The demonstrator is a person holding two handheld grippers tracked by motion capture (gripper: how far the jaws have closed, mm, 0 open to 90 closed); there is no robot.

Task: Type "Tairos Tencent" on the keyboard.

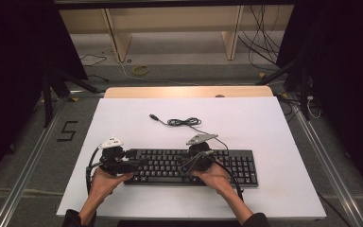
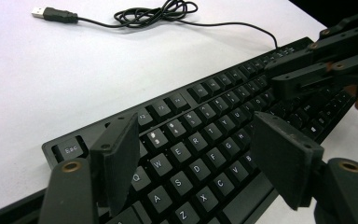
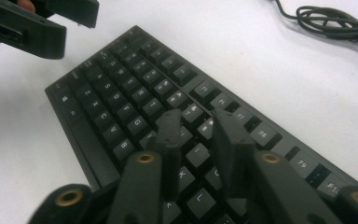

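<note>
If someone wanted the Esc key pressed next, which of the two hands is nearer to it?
The left. The left gripper hangs open over the keyboard's left end, with the Esc key just beyond its fingers. The right gripper is over the middle keys, farther away.

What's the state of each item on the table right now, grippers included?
keyboard: flat on the white table, unplugged.
cable: loosely coiled behind the keyboard, USB plug lying free.
left gripper: open wide, over the left-side keys.
right gripper: jaws narrowly apart, over the mid keys.
</note>
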